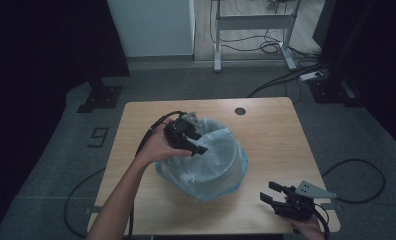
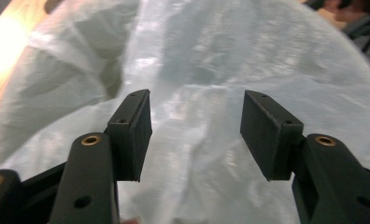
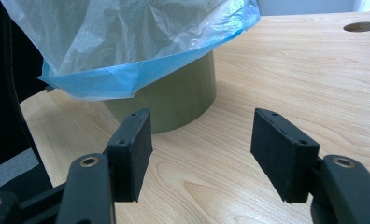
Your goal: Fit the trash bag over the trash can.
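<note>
black claw (image 1: 202,145), brass-ringed screw holes, grey three-cornered plate (image 1: 312,190), black cables, bare forearms

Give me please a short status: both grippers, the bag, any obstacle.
Left gripper open, over the bag at its mouth. Right gripper open, holding nothing, low at the table corner. Bag draped over the green bin. Nothing in the way.

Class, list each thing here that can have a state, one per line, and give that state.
Bin: upright on the table.
Plastic bag: lining the bin, edge draped over its rim.
Left gripper: open, over the bag.
Right gripper: open, holding nothing.
</note>
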Available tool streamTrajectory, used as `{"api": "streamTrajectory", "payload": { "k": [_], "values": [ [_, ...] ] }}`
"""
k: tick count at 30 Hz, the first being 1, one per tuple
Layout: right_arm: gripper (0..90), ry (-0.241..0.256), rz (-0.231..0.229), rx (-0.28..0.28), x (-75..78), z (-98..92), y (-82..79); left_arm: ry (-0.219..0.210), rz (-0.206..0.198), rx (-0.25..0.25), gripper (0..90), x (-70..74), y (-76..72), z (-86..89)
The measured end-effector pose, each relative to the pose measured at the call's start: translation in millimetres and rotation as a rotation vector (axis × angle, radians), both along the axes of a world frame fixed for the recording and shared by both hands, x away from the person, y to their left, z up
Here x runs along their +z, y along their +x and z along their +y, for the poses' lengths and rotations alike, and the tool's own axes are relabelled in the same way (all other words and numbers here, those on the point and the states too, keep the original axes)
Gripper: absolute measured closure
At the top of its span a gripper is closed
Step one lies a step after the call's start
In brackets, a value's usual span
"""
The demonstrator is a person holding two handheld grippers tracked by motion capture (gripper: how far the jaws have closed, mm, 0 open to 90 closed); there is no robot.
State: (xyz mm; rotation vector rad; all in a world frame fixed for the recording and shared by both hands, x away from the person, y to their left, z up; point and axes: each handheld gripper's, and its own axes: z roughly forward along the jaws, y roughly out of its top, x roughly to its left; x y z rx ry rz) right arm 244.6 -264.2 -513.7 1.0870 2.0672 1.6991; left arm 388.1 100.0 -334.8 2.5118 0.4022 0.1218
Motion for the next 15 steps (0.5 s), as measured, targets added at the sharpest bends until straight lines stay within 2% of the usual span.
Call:
{"api": "streamTrajectory", "payload": {
  "k": [4, 7, 13, 15],
  "values": [
    [38.0, -0.002, 0.001, 0.002, -0.4, 1.3, 0.1, 0.023, 0.0, -0.036, 43.5, -2.1, -10.9, -3.5],
    [37.9, -0.002, 0.001, 0.005, -0.3, 2.0, -0.1, 0.03, 0.02, -0.065, 43.7, -6.2, -16.9, -5.0],
    [38.0, -0.001, 0.003, 0.005, -0.4, 2.2, 0.0, 0.087, 0.058, -0.093, 43.7, -18.0, -19.8, -9.0],
    [37.9, -0.001, 0.003, 0.005, -0.6, 2.3, 0.2, 0.093, 0.068, -0.096, 43.5, -20.7, -19.3, -8.9]
  ]
}}
